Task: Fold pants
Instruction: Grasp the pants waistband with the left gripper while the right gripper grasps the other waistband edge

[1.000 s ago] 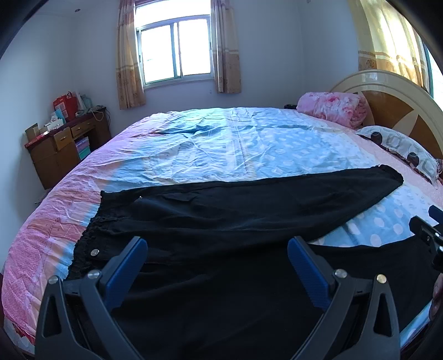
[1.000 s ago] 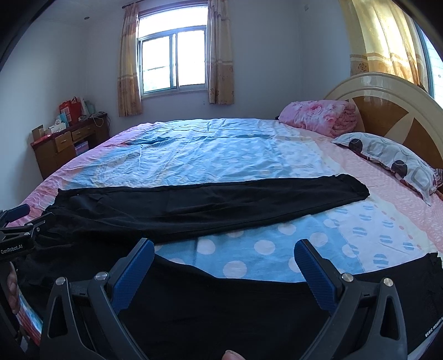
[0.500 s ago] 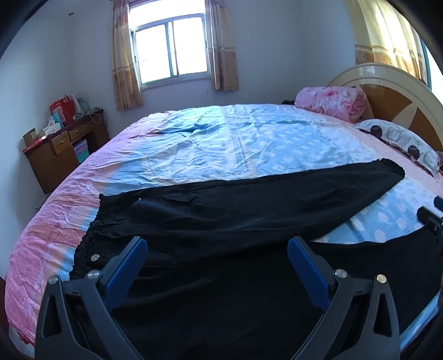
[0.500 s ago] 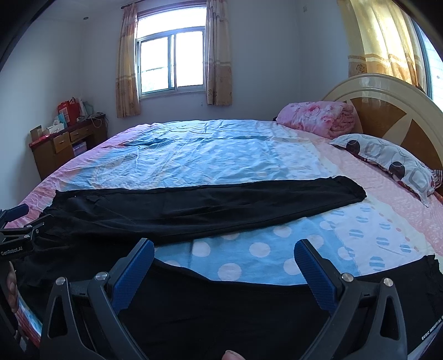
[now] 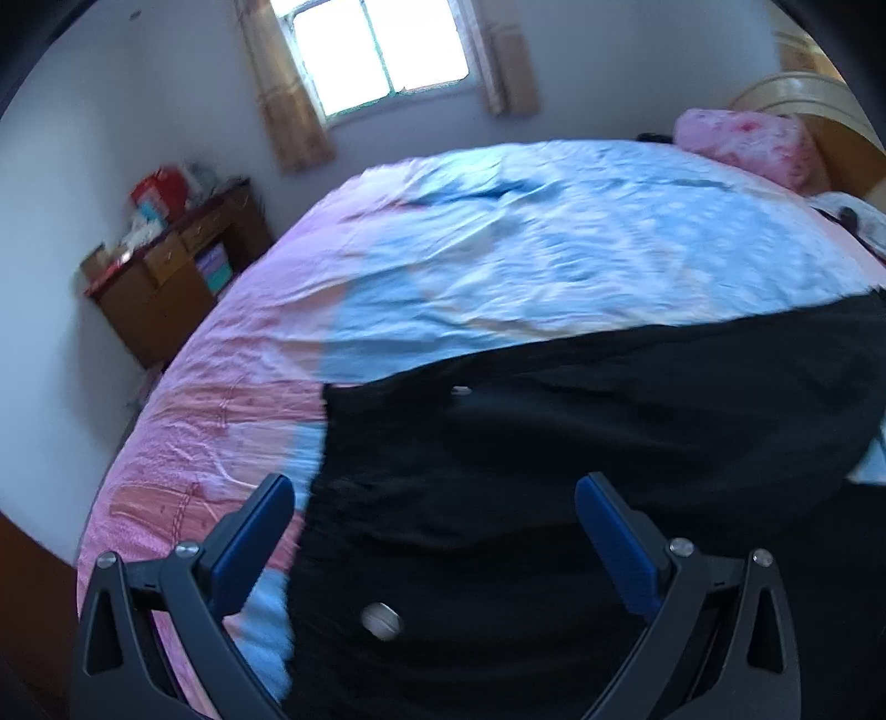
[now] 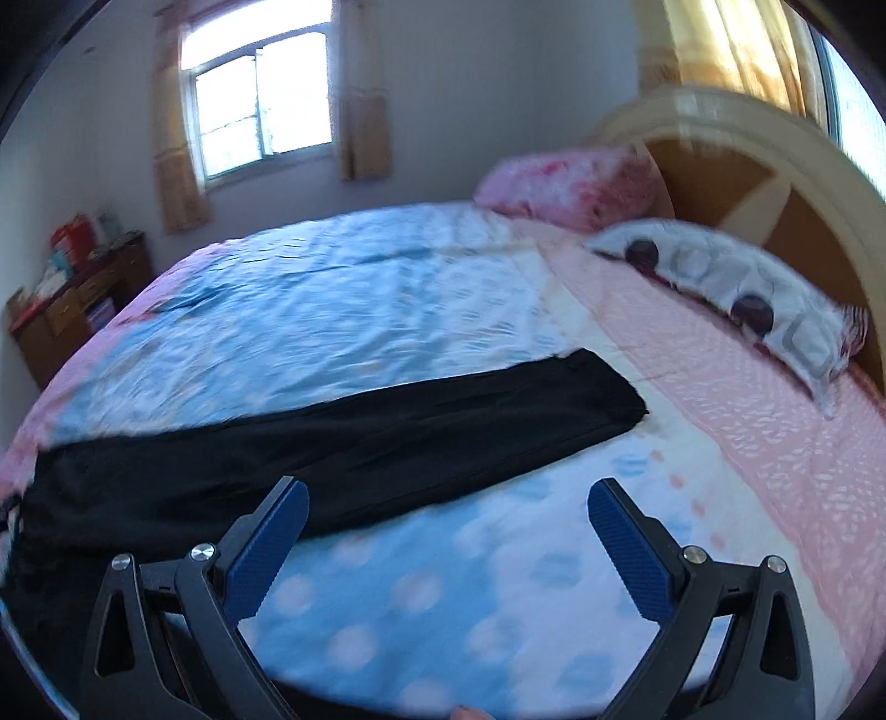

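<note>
Left wrist view: black pants (image 5: pixel 609 443) are spread flat on the bed (image 5: pixel 498 221), waistband under the left gripper (image 5: pixel 434 531), spread wide, empty. Right gripper (image 6: pixel 446 531) likewise, beside one leg. Nothing folded yet.

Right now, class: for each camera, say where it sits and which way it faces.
Left wrist: on the left gripper, over the black pants waist end, facing the window; its open blue fingers show.
Right wrist: on the right gripper, facing the leg end and headboard; open fingers show.
Shared: pants, bed, window, pink bundle.
</note>
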`<state>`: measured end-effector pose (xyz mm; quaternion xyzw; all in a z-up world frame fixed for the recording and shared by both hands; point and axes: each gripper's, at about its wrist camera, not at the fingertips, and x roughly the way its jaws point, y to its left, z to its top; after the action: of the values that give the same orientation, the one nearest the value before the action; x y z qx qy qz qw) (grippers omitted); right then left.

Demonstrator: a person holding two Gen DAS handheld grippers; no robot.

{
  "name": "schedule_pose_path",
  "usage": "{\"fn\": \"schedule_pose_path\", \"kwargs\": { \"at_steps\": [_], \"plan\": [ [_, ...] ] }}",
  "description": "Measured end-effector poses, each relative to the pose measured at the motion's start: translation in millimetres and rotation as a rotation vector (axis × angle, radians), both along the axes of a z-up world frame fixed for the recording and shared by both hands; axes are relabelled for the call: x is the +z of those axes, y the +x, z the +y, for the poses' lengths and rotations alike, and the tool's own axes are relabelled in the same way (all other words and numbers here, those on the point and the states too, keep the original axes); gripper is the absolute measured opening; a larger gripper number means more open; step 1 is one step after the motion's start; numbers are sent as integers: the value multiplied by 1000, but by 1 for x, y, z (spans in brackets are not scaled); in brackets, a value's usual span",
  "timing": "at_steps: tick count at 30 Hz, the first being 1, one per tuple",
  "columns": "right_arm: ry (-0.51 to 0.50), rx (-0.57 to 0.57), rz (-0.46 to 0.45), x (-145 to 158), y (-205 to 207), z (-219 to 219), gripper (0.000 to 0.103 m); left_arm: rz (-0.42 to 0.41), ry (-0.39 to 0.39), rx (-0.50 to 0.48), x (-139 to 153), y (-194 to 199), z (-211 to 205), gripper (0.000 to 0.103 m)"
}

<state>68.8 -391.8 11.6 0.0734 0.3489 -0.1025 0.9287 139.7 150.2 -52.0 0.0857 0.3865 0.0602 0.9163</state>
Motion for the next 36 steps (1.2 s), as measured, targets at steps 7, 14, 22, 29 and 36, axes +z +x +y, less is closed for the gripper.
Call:
{"fn": "schedule_pose_path", "kwargs": {
  "at_steps": [7,14,22,29,36],
  "plan": [
    [48,-92,81,-15,76,-68,102,62,-21,82,-18,58,55,101],
    [71,-139,130,-35,131,-101,101,134,-111,67,-40,99,71,85],
    [61,-116,194,-55,166,-117,79,208,-221,24,-65,122,75,70],
    [69,-146,225,-58,193,-161,79,236,-251,-3,-64,124,77,59],
    [98,-119,329,-78,223,-185,73,253,-221,-38,-63,131,65,40]
  ]
}}
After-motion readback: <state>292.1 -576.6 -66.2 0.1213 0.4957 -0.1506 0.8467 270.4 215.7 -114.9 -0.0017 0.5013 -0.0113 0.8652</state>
